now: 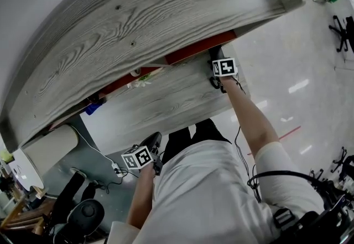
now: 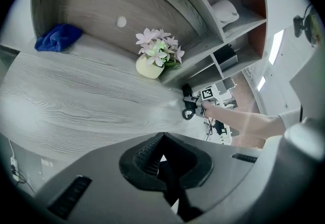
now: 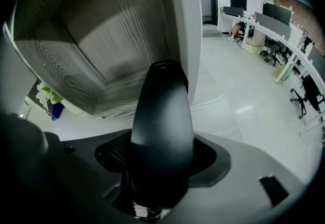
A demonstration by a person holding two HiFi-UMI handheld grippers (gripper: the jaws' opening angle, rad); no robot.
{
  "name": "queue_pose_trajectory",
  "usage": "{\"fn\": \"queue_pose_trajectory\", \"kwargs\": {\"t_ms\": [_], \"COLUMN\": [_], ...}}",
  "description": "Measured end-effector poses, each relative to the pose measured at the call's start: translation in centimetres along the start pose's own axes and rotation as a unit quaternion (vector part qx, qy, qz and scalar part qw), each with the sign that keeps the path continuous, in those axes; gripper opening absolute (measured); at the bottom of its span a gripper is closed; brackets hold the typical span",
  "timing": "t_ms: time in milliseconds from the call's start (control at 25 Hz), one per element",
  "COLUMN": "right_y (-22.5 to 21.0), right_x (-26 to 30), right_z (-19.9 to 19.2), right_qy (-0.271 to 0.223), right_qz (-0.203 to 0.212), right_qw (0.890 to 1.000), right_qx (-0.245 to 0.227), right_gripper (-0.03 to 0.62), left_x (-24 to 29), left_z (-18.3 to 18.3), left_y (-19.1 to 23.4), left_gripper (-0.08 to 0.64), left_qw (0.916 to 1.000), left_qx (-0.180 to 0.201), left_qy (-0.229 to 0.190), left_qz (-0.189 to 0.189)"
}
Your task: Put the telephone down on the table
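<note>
Telephone handset (image 3: 162, 126): black, rounded, tapering upward, centre of the right gripper view. The right gripper (image 1: 218, 60) is clamped on its lower part. In the head view this gripper sits at the right end of the grey wood-grain table (image 2: 76, 101), beneath the shelf unit (image 1: 166, 10). Contact between handset and tabletop cannot be determined.

Left gripper (image 2: 161, 159): jaws closed together, nothing between them, held low at the table's near edge, well apart from the right gripper.

On the table, upper part of the left gripper view: a pot of pale flowers (image 2: 155, 58) and a blue cloth (image 2: 58, 36).
</note>
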State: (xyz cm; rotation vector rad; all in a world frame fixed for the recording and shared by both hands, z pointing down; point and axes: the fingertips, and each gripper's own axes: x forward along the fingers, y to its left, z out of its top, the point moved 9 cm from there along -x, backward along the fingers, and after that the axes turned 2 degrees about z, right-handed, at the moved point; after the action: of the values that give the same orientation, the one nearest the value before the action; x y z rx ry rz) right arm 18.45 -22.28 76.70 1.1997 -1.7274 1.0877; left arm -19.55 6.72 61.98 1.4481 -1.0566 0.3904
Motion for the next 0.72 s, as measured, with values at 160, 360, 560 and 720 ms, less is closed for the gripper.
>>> {"fn": "queue_pose_trajectory", "kwargs": {"t_ms": [160, 360, 560, 720], "right_y": [0.5, 0.7, 0.6, 1.3], "right_x": [0.1, -0.1, -0.4, -0.5], "right_z": [0.0, 0.3, 0.2, -0.2], "right_qy": [0.003, 0.008, 0.009, 0.017], "right_qz": [-0.017, -0.027, -0.038, -0.007], "right_qw": [1.000, 0.999, 0.999, 0.999], "right_qx": [-0.018, -0.017, -0.032, -0.033], "right_gripper": [0.304, 0.307, 0.313, 0.313], "left_x": [0.9, 1.1, 1.1, 1.3], "left_z": [0.6, 0.8, 0.7, 0.3], "left_y": [-0.6, -0.5, -0.4, -1.0], "left_gripper": [0.011, 0.011, 0.011, 0.011], "left_qw": [0.9999, 0.9999, 1.0000, 0.9999], "left_qx": [-0.002, -0.006, -0.005, -0.003], "left_qy": [0.003, 0.002, -0.006, -0.008], "left_qz": [-0.015, -0.013, -0.005, -0.005]}}
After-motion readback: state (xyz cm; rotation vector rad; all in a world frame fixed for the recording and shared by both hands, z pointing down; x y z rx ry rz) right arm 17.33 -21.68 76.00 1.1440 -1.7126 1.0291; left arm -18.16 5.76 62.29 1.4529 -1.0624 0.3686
